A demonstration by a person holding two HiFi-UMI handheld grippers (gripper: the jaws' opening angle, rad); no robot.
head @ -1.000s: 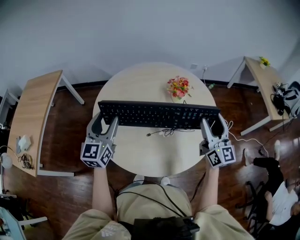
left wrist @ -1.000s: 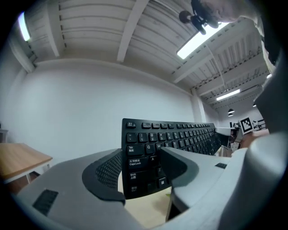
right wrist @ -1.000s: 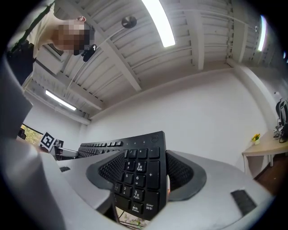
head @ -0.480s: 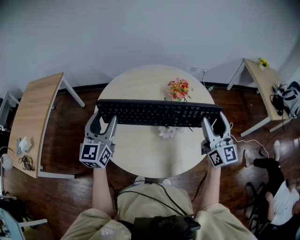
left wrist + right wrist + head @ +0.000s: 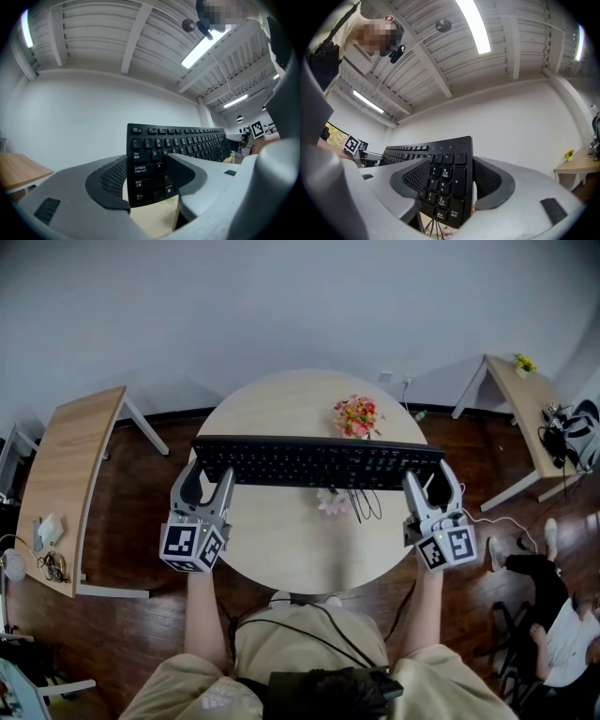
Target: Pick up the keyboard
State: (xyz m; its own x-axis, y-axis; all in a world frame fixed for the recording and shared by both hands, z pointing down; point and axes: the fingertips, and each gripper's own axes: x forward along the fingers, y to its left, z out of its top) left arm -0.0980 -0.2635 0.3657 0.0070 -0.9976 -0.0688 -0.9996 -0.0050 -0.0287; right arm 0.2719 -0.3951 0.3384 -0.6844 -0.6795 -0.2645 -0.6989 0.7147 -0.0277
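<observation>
A long black keyboard [image 5: 319, 463] hangs level above the round wooden table [image 5: 281, 549], held at both ends. My left gripper [image 5: 208, 480] is shut on its left end; in the left gripper view the textured pads clamp the keyboard [image 5: 154, 154] by the Tab and Caps Lock keys, with the gripper [image 5: 147, 176] pointing level. My right gripper [image 5: 430, 484] is shut on the right end; the right gripper view shows the number pad of the keyboard [image 5: 445, 176] squeezed between the pads of that gripper [image 5: 450, 180]. The keyboard's black cable [image 5: 362, 502] dangles beneath it.
A bunch of orange and pink flowers [image 5: 357, 415] stands on the table behind the keyboard, and a pale pink flower [image 5: 331, 502] lies under it. A wooden side table [image 5: 66, 474] stands left, a desk [image 5: 525, 399] right. A person [image 5: 562, 634] sits at lower right.
The keyboard has come up slightly off the table with both grippers. Its cable has lifted from the tabletop and now hangs, and the pink flower beneath has come into view.
</observation>
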